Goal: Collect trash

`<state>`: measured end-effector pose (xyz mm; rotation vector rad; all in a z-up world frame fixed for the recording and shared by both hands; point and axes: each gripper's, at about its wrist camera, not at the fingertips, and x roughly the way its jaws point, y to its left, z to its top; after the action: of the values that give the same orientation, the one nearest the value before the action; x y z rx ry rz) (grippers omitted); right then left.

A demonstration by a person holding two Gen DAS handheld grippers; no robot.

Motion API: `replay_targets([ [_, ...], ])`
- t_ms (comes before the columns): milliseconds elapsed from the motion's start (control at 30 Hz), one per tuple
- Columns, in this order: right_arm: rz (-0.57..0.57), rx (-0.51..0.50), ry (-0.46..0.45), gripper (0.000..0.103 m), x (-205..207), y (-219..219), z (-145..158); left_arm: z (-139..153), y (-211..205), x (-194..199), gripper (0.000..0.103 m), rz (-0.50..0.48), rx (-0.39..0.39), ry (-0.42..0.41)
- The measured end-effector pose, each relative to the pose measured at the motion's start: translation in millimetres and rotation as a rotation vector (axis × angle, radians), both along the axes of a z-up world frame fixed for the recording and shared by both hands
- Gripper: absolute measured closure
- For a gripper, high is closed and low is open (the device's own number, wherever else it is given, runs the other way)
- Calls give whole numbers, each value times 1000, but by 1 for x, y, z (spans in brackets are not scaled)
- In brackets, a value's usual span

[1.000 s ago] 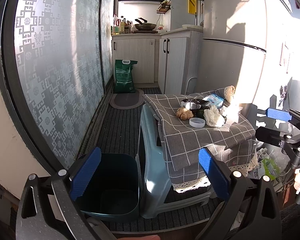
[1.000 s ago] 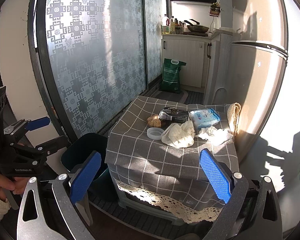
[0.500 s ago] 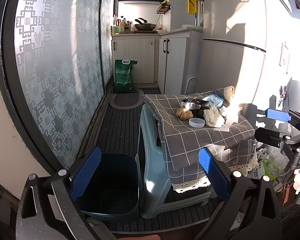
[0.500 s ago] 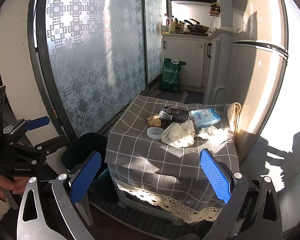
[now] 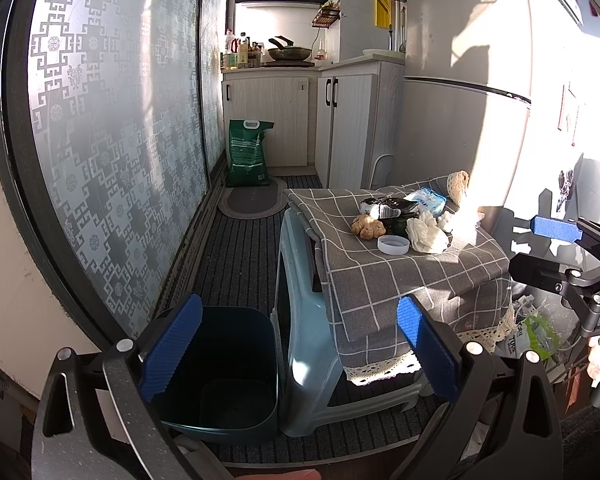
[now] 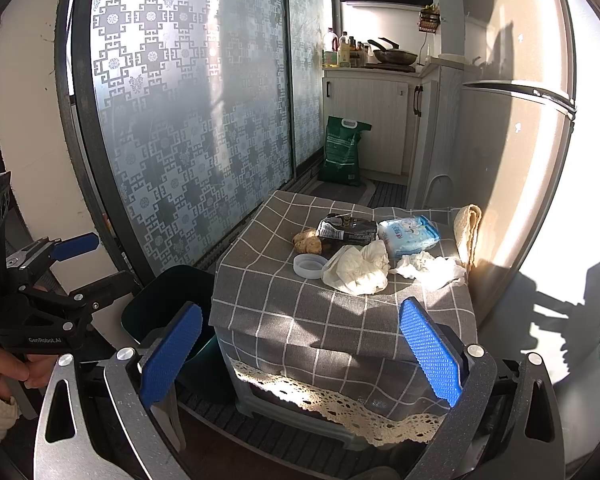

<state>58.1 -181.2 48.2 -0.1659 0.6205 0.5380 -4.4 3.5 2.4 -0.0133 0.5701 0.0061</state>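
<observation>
Right wrist view, right claw [image 6: 300,350] spread, crumpled tissue [image 6: 358,266] well ahead, left claw [image 5: 296,348] spread.

We see strong sun coming in low from the right. It makes the fridge [image 5: 460,128] glare white and washes out the tissues [image 6: 432,268] near the right edge of the tablecloth [image 6: 300,312]. Long dark shadows fall on the wall. Both pictures are sharp, but bend round at the black corners.

bin [image 6: 156,300] mostly hidden (by stool), counter bottles [image 5: 240,50] indistinct
</observation>
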Motion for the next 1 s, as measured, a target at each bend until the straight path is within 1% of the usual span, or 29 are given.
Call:
replay_targets([
  [800,-14,1,-1,3,1,-3,1,1,-1,0,3,-3,-2,-1],
  [933,-35,-6,10,3,4,-10,-1,2,-5,2,3,-32,14,-1],
  [1000,-31,5,20,3,6,-11,-1,2,-7,5,6,-46,23,-8],
])
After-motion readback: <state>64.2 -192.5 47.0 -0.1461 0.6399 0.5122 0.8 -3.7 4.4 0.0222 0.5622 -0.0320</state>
